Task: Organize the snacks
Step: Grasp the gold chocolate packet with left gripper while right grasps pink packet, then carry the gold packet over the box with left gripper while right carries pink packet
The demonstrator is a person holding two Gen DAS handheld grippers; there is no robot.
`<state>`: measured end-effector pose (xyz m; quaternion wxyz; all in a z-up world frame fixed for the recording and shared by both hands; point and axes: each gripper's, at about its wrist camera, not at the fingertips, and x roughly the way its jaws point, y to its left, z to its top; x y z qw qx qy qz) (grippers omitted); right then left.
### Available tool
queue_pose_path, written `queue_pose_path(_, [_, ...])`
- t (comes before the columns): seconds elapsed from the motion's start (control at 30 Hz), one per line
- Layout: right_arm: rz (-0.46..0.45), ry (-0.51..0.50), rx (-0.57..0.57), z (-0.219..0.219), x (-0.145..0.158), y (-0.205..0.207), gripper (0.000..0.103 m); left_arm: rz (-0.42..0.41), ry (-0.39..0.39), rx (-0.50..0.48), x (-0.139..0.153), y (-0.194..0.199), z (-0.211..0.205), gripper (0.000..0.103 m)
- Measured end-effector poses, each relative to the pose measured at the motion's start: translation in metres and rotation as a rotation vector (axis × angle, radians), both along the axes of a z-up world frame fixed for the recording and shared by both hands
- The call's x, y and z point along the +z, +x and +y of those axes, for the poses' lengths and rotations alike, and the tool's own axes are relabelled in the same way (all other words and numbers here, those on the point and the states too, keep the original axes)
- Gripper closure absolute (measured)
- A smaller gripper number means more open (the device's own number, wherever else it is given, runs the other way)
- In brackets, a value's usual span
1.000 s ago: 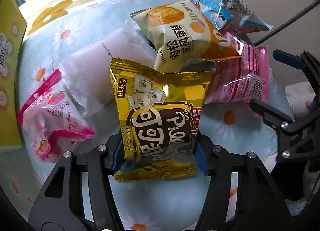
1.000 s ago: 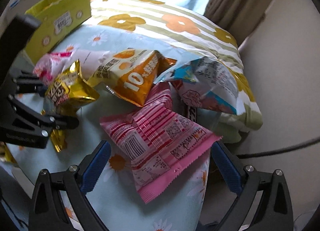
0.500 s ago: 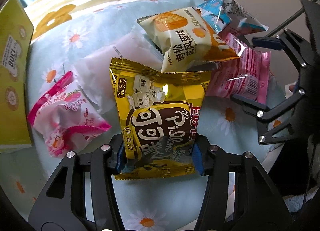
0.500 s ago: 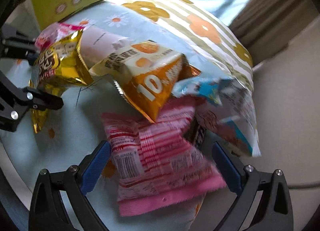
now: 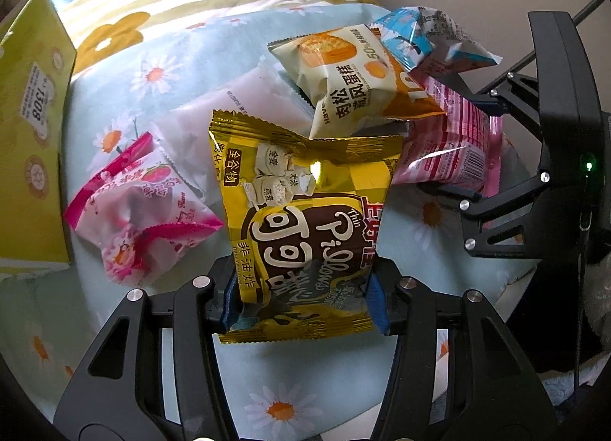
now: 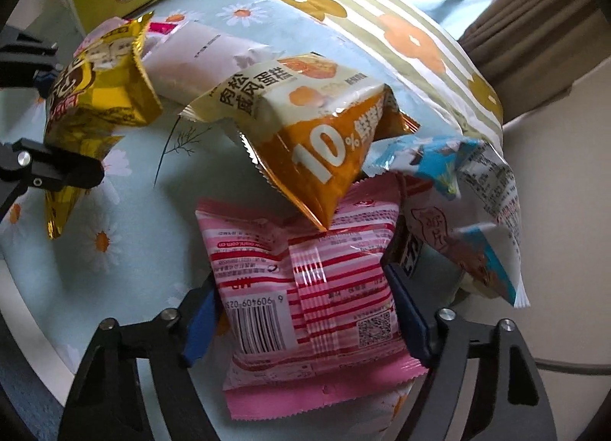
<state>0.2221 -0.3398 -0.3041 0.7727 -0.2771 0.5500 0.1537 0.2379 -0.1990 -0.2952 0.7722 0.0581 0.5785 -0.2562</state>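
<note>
Left gripper (image 5: 303, 298) clamped on yellow pack (image 5: 305, 227), light, crinkly, slippery. Right gripper (image 6: 305, 311) flanks pink pack (image 6: 305, 288) at 6 o'clock, seemingly pinching; grip mid-body.

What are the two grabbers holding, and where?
Left gripper pinches the yellow foil snack bag near its bottom; right gripper squeezes the pink striped packet's sides.

Your left hand-held gripper (image 5: 303, 301) clamps the yellow cocoa snack bag (image 5: 303, 227). Your right hand-held gripper (image 5: 482, 152) brackets the pink striped packet (image 5: 450, 156), beneath the orange-and-cream cake packet (image 5: 355, 88).
</note>
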Motion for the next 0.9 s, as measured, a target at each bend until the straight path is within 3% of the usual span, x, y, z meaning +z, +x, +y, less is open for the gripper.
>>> queue_pose_path(0.5, [-0.036, 0.03, -0.097, -0.007, 0.028, -0.028, 0.033, -0.063, -0.039, 0.025, 0.032, -0.023, 0.007, 0.055])
queue_pose_path(0.9, [-0.138, 0.155, -0.148, -0.002, 0.093, -0.025, 0.033, -0.163, -0.094, 0.117, 0.093, -0.032, 0.039, 0.055])
